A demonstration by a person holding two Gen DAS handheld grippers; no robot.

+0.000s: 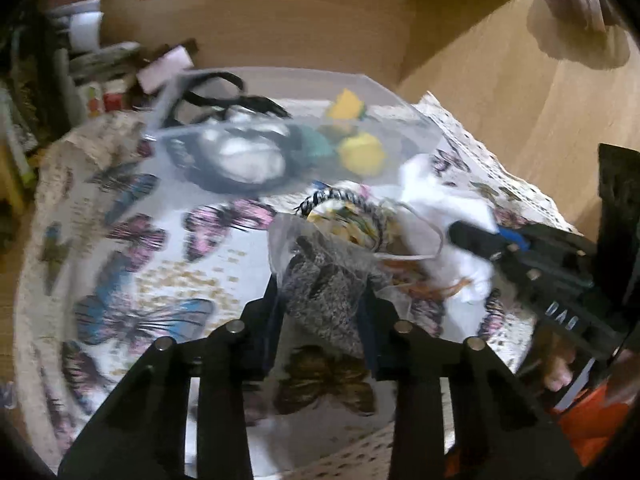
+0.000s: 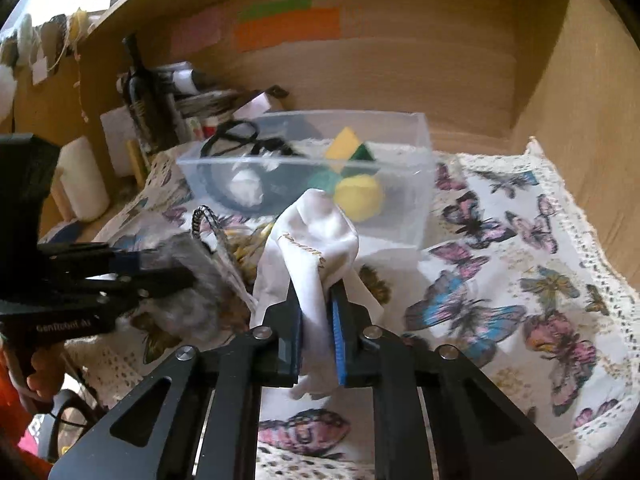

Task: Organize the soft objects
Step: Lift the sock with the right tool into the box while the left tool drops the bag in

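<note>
My left gripper [image 1: 320, 288] is shut on a grey knitted piece [image 1: 320, 320] that lies partly inside a sheer pouch on the butterfly tablecloth [image 1: 140, 240]. In the right wrist view the same left gripper [image 2: 180, 276] comes in from the left with the grey piece [image 2: 192, 308] in it. My right gripper [image 2: 316, 292] is shut on a white cloth [image 2: 316, 232] with gold lettering, bunched upward between the blue pads. A clear plastic bin [image 2: 416, 216] stands just behind, holding yellow and green soft pieces [image 2: 360, 196], a white wad and a black cord.
A braided black-and-white cord [image 1: 332, 196] and a yellow patterned item [image 1: 352, 216] lie between the grippers. Bottles [image 2: 140, 80], a white cylinder [image 2: 82, 180] and papers crowd the back left. Wooden walls [image 2: 400, 60] close in the back and right. A person's hand [image 2: 40, 368] grips the left handle.
</note>
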